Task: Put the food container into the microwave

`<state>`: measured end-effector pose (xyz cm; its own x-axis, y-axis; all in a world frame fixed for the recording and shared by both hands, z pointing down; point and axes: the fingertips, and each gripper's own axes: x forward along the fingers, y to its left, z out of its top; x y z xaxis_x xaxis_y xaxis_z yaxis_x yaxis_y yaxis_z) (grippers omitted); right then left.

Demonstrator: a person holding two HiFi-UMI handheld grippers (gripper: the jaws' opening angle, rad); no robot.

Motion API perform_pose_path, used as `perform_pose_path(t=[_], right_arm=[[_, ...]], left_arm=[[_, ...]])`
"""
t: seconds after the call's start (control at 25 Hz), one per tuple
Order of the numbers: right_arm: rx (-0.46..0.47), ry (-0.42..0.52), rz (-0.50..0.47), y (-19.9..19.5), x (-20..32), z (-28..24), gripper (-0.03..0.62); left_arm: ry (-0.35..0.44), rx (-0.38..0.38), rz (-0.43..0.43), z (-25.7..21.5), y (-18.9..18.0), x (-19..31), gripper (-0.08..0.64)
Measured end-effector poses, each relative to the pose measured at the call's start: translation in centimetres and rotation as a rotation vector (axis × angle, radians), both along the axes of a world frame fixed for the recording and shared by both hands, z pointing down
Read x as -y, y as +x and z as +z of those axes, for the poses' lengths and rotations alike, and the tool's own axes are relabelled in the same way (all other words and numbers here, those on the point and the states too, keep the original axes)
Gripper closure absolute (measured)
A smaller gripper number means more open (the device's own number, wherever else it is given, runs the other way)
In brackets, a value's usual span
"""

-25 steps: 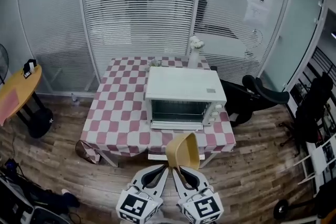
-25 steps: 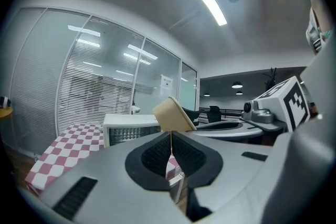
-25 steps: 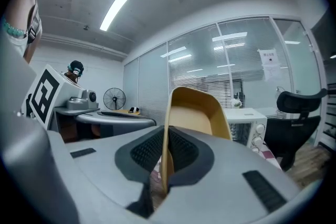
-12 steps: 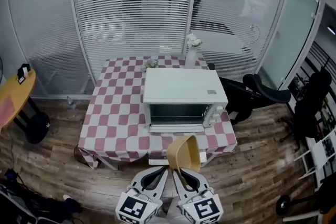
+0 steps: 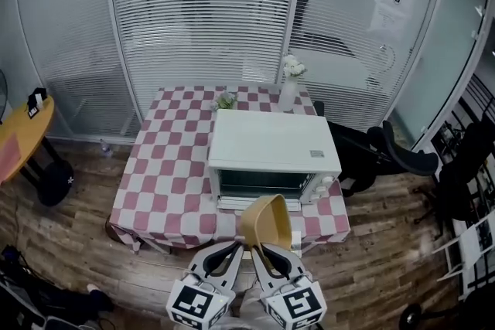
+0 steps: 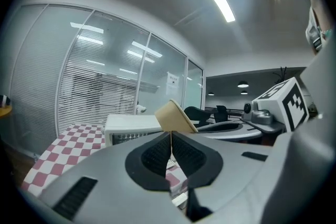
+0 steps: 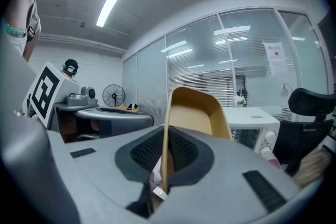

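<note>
A tan food container (image 5: pixel 267 222) hangs tilted in the air just before the table's front edge. My left gripper (image 5: pixel 238 250) and right gripper (image 5: pixel 261 250) meet under it, side by side. In the right gripper view the right gripper (image 7: pixel 164 152) is shut on the container's wall (image 7: pixel 197 113). In the left gripper view the left gripper (image 6: pixel 171 147) pinches a thin edge of the container (image 6: pixel 176 117). The white microwave (image 5: pixel 272 154) stands on the pink-and-white checked table (image 5: pixel 166 182), door closed. It also shows beyond the jaws, as the microwave (image 6: pixel 131 128) and the microwave (image 7: pixel 252 118).
A white vase of flowers (image 5: pixel 290 85) and a small plant (image 5: pixel 226 100) stand behind the microwave. A black office chair (image 5: pixel 402 154) is right of the table, a yellow round table (image 5: pixel 23 131) at far left. Glass walls with blinds close the back.
Both grippers have come nearer to the table together, still holding the container. The table and microwave now sit closer below the container in the head view.
</note>
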<state>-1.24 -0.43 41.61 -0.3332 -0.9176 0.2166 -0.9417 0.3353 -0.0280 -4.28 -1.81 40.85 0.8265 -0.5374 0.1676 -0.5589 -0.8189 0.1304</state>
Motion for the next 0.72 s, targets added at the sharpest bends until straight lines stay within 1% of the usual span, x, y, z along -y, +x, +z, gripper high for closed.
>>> perform_pose_path(t=[0.12, 0.36, 0.72], right_arm=[[0.002, -0.003, -0.022, 1.1, 1.8, -0.1, 0.58], [0.005, -0.008, -0.062, 3.2, 4.6, -0.1, 0.579], [0.009, -0.014, -0.139, 6.0, 7.2, 0.0, 0.58]], left_arm=[[0.008, 0.002, -0.015, -0.2, 1.3, 2.0, 0.546], [0.016, -0.026, -0.055, -0.3, 3.7, 5.2, 0.546], [0.005, 0.012, -0.134, 0.1, 6.0, 8.5, 0.546]])
